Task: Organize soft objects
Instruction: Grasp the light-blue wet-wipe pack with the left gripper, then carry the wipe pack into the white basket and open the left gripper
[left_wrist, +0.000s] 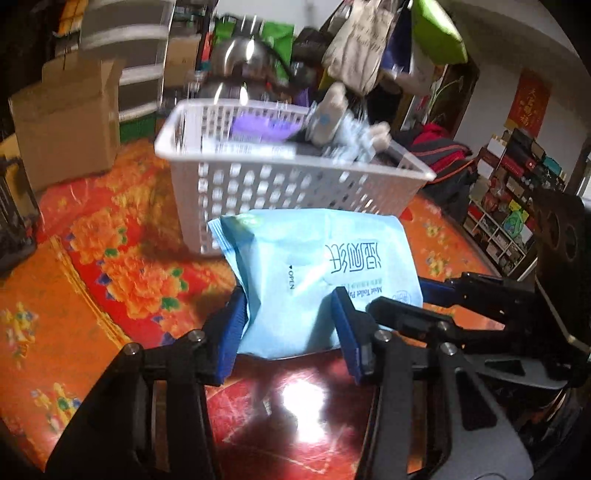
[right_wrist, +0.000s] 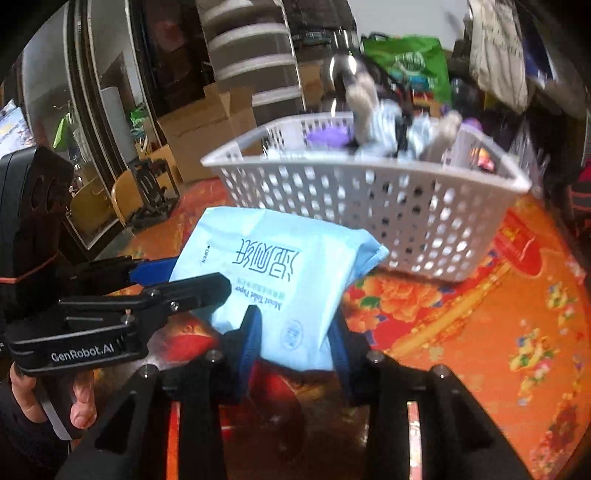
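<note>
A light blue pack of moist toilet paper (left_wrist: 317, 273) is held above the table by both grippers. My left gripper (left_wrist: 291, 325) is shut on its near end. My right gripper (right_wrist: 295, 332) is shut on the pack (right_wrist: 280, 280) too; its fingers (left_wrist: 439, 291) come in from the right in the left wrist view. Just behind the pack stands a white perforated basket (left_wrist: 280, 192), also in the right wrist view (right_wrist: 406, 214). It holds a plush toy (right_wrist: 384, 122), a purple item (left_wrist: 262, 127) and other soft things.
The table has a red and orange flowered cover (left_wrist: 122, 266). A cardboard box (left_wrist: 66, 129) stands at the back left. Bags (left_wrist: 362, 48) hang behind the basket. Shelves of goods (left_wrist: 509, 206) are at the right. A mirror (right_wrist: 96, 122) and chair stand left.
</note>
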